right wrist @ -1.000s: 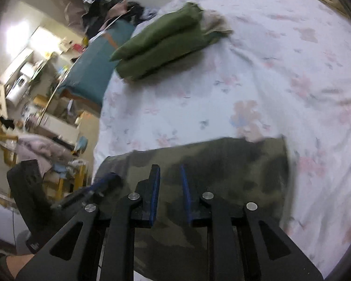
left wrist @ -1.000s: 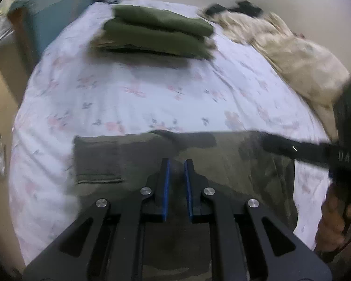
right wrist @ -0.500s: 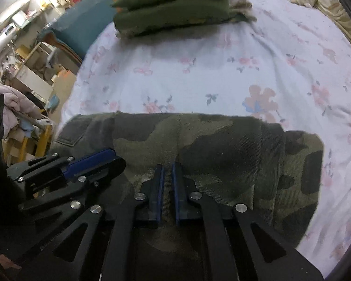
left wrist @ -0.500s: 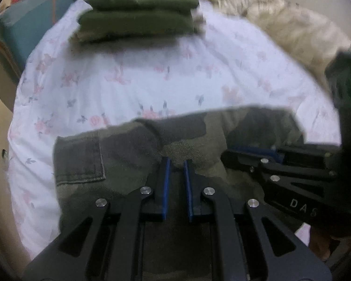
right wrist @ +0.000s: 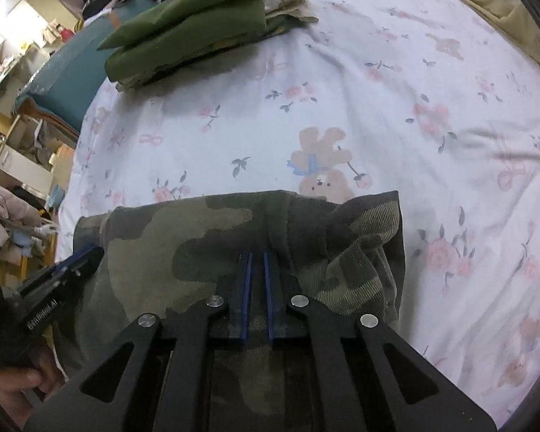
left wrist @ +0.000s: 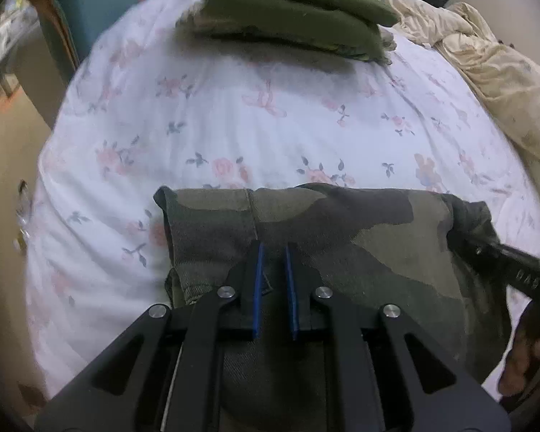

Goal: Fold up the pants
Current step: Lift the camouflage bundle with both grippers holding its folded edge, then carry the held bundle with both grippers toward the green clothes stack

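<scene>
You are holding the pants (left wrist: 342,237) in both claws at the near edge of the bed (left wrist: 234,126), where they are lying as a folded camouflage bundle. Your left claw (left wrist: 273,248) is pinching a thin ridge of cloth just beside a seam, its pads nearly together with fabric between them. Your right claw (right wrist: 256,253) has just been closing, and it is now nipping a raised pleat of the same cloth, which is puckering toward its tips.

The cloth is looking like a thick cotton twill: soft, limp, not slippery, not fragile. I judge it will be sagging between your two holds and that a pinch through the top layer alone will be peeling that layer off the bundle. You are better off gripping through all layers at the folded edge or near the corners, hands well apart.

Farther up the bed a stack (left wrist: 288,14) of folded green clothes is sitting, well apart from the pants.
</scene>
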Action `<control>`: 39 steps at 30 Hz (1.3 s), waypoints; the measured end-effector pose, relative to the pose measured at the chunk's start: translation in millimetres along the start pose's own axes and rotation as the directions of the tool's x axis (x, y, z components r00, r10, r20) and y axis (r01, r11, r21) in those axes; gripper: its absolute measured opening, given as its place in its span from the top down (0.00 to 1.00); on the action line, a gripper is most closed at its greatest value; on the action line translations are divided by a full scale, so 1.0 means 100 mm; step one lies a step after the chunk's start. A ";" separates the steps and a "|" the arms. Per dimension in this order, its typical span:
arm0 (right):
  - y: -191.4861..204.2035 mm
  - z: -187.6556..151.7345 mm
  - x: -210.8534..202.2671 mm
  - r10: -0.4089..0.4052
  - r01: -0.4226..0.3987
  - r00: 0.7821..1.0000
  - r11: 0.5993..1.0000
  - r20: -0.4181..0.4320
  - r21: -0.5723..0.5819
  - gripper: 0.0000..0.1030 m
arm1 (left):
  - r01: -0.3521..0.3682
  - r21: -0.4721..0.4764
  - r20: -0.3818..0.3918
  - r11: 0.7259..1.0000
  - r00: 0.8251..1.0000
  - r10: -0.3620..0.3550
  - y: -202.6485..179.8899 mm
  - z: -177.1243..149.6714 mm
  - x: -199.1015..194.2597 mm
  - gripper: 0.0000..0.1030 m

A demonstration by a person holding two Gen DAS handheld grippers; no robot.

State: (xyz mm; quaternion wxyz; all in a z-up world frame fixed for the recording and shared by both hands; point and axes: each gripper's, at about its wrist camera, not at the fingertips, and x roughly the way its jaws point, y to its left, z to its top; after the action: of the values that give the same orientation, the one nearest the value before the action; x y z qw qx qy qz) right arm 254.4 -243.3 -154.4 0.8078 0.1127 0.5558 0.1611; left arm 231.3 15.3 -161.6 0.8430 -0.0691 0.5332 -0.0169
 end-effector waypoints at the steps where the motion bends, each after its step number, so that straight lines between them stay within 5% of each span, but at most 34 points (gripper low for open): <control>1: 0.02 0.00 0.00 -0.009 0.009 1.000 1.000 0.000 -0.014 0.97 | 0.013 -0.006 -0.016 1.000 1.000 -0.013 0.01 0.02 -0.01 0.89; 5: -0.06 -0.01 -0.21 0.066 -0.066 0.998 0.998 0.005 0.008 0.90 | 0.037 -0.041 0.025 0.998 0.999 -0.036 0.08 0.04 -0.25 0.83; 6: -0.12 -0.02 -0.31 0.102 -0.103 0.995 0.994 0.014 0.041 0.85 | 0.040 -0.056 0.039 0.998 0.998 -0.038 0.10 0.02 -0.31 0.62; 7: -0.20 -0.02 -0.41 0.120 -0.122 0.992 0.990 0.031 0.074 0.68 | 0.051 -0.080 0.072 0.995 0.996 -0.046 0.15 -0.01 -0.43 0.49; 8: -0.25 -0.01 -0.49 0.129 -0.134 0.990 0.985 0.057 0.104 0.55 | 0.048 -0.096 0.100 0.994 0.994 -0.038 0.19 -0.04 -0.51 0.22; 9: -0.30 -0.02 -0.57 0.132 -0.141 0.988 0.982 0.080 0.125 0.28 | 0.026 -0.110 0.119 0.994 0.993 -0.013 0.23 -0.06 -0.57 0.06; 10: -0.40 -0.04 -0.67 0.130 -0.147 0.985 0.976 0.114 0.159 0.12 | -0.001 -0.126 0.135 0.992 0.991 0.018 0.28 -0.09 -0.62 0.03; 12: -0.57 -0.06 -0.73 0.107 -0.131 0.987 0.966 0.118 0.223 0.08 | -0.003 -0.156 0.107 0.988 0.994 0.020 0.38 -0.15 -0.60 0.01; 15: -0.84 -0.17 -0.55 0.135 -0.142 0.990 0.928 0.042 0.344 0.05 | 0.080 -0.251 -0.069 0.965 0.993 -0.101 0.52 -0.31 -0.30 0.01; 17: -0.93 -0.26 -0.32 0.187 -0.155 0.981 0.909 -0.047 0.387 0.04 | 0.154 -0.282 -0.128 0.947 0.972 -0.196 0.50 -0.41 -0.14 0.01; 20: -0.90 -0.43 0.07 0.328 -0.229 0.926 0.883 -0.189 0.410 0.02 | 0.242 -0.299 -0.178 0.923 0.936 -0.303 0.47 -0.49 0.02 0.00; 22: -0.80 -0.45 0.07 0.314 -0.233 0.929 0.908 -0.195 0.349 0.02 | 0.271 -0.314 -0.178 0.910 0.925 -0.337 0.50 -0.48 0.05 0.03; 24: -0.68 -0.46 0.09 0.293 -0.226 0.930 0.932 -0.222 0.282 0.03 | 0.295 -0.298 -0.183 0.908 0.916 -0.358 0.46 -0.48 0.07 0.23; 26: -0.59 -0.48 0.10 0.286 -0.230 0.929 0.944 -0.236 0.238 0.19 | 0.323 -0.282 -0.181 0.903 0.907 -0.380 0.42 -0.46 0.04 0.44; 27: -0.55 -0.49 0.09 0.328 -0.270 0.915 0.931 -0.236 0.247 0.43 | 0.323 -0.260 -0.185 0.910 0.908 -0.375 0.38 -0.45 0.02 0.54; 31: -0.38 -0.45 -0.13 0.254 -0.228 0.945 0.964 -0.207 0.139 0.70 | 0.289 -0.177 -0.174 0.941 0.932 -0.318 0.24 -0.39 -0.20 0.73; 36: -0.38 -0.46 -0.52 0.271 -0.257 0.958 0.956 -0.094 0.140 0.80 | 0.268 -0.052 -0.066 0.962 0.960 -0.272 0.04 -0.38 -0.78 0.78; 39: -0.28 -0.48 -0.75 0.286 -0.278 0.956 0.955 -0.061 0.104 0.80 | 0.289 -0.029 -0.002 0.957 0.957 -0.289 0.04 -0.34 -1.06 0.79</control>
State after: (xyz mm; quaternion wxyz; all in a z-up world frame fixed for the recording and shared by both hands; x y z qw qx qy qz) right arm 188.4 -298.1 -117.2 0.7488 0.2229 0.5710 0.2524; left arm 154.6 26.8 -81.3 0.8287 -0.1584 0.5202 -0.1326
